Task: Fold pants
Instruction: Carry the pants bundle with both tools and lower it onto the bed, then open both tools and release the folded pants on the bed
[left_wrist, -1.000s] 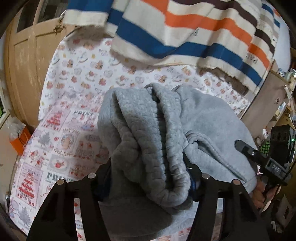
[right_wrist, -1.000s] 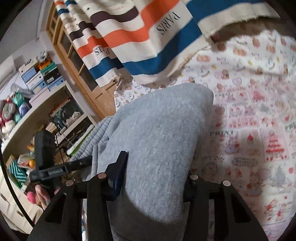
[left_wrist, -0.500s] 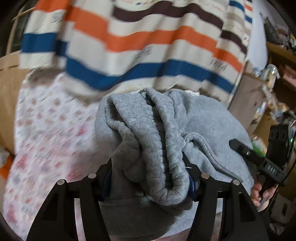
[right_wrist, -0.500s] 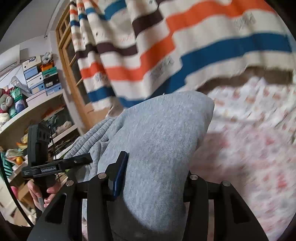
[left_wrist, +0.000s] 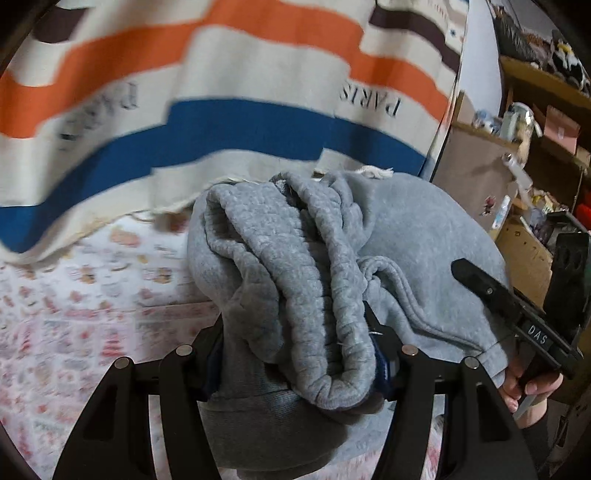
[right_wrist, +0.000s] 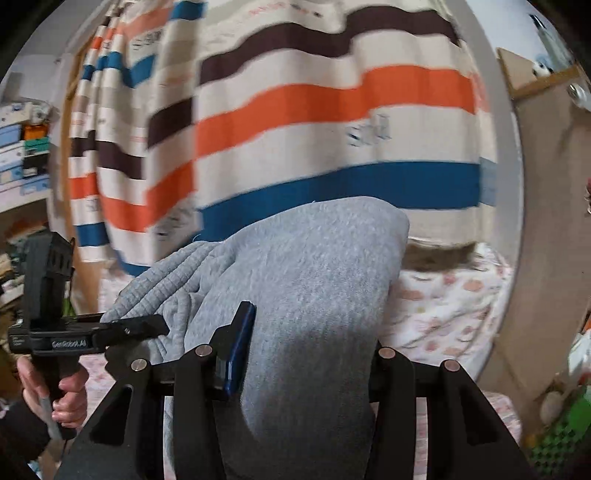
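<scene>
Both grippers, left gripper (left_wrist: 299, 354) and right gripper (right_wrist: 310, 354), stay clamped on the bunched grey pants (left_wrist: 332, 266), which since a second ago rose off the patterned sheet (left_wrist: 74, 302) toward the striped blanket (left_wrist: 229, 122) at 12 o'clock, so folding is not finished.

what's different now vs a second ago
Both cameras have swung up from the patterned bedsheet toward the hanging striped cloth, which now fills most of each view. Unchanged: the left gripper and right gripper stay clamped on the grey pants; nothing was released.
</scene>
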